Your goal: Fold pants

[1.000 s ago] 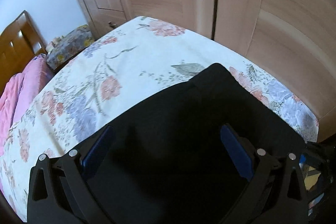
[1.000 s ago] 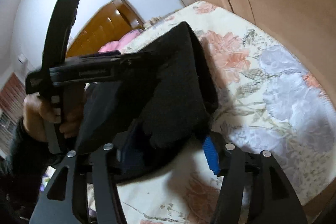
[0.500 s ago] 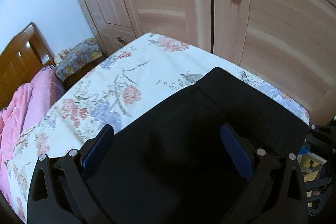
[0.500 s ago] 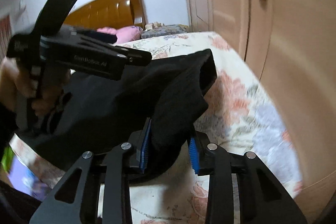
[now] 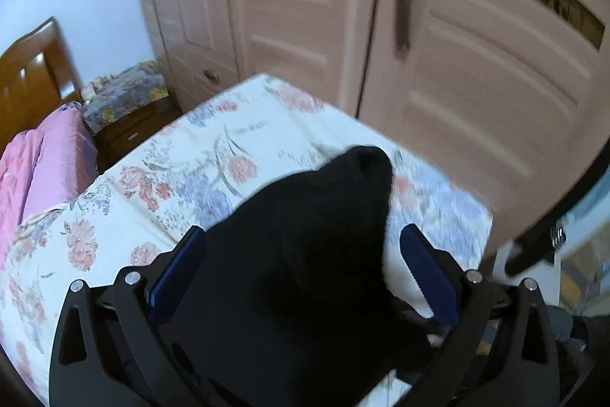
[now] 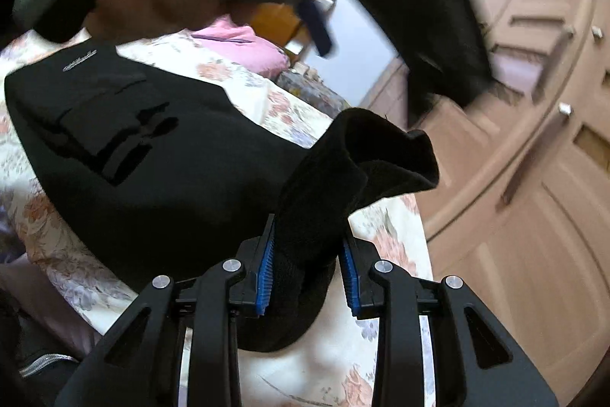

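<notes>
Both claws over bed corner (image 5: 450, 201): right claw (image 6: 309, 264) just clamped black pants (image 6: 152, 155); left claw (image 5: 305, 262) spread wide.

Right gripper (image 6: 307, 264) clamped on a bunched fold of black pants (image 6: 152, 155), jaws just narrowed onto it. Rest of pants spread left over floral sheet (image 6: 385, 246). Left gripper (image 6: 316, 25) blurred overhead. Pink bedding (image 6: 240, 44) behind; wardrobe (image 6: 533, 124) right.
</notes>
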The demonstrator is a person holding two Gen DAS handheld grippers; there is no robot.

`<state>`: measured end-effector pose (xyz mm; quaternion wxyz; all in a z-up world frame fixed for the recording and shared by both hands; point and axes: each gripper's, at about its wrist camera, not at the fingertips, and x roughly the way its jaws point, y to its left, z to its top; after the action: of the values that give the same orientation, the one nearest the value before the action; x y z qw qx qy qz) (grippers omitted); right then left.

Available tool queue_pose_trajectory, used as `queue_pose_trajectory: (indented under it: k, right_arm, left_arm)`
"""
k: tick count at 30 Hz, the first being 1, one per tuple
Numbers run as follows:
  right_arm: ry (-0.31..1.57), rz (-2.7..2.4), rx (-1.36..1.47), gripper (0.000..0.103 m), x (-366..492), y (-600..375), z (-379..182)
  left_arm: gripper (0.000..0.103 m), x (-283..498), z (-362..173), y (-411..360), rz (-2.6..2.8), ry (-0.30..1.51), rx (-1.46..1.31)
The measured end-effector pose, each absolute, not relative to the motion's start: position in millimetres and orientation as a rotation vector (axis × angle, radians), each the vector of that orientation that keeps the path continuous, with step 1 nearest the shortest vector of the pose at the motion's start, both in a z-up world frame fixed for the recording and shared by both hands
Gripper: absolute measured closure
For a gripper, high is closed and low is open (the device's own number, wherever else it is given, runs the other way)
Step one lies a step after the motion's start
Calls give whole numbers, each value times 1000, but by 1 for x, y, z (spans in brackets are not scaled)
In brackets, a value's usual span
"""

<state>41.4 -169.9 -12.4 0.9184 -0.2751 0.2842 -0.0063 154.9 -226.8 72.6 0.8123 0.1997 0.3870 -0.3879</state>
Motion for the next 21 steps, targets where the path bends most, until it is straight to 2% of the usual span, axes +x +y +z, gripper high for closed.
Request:
queue_pose_trajectory:
  k: [4, 8, 9, 10, 11, 12, 14, 16, 21]
  right_arm:
    - [573, -17, -602, 73, 39, -160, -16]
    - [581, -25, -603, 73, 28, -160, -16]
    - [586, -28, -601, 72, 30, -161, -17]
    - [589, -32, -594, 72, 31, -163, -18]
    - [594, -47, -584, 71, 32, -167, -19]
    - [595, -46, -575, 70, 34, -168, -19]
    - [579, -39, -544, 62, 31, -174, -15]
    - [568, -30, -532, 34, 26, -177, -14]
    - [622, 73, -342, 22, 19, -195, -8]
  left_arm:
    - [2, 163, 38, -257, -791, 976, 577]
    - [3, 176, 5, -283, -849, 1108, 593]
    - [18, 177, 0, -289, -846, 1114, 612]
    - [56, 179, -5, -292, -827, 1122, 627]
    - [69, 182, -7, -294, -800, 1130, 630]
    - [76, 184, -9, -294, -805, 1147, 615]
    - [81, 183, -8, -292, -808, 1111, 625]
    - [82, 186, -3, -282, -790, 1089, 587]
    - [82, 192, 26, -242, -780, 1050, 464]
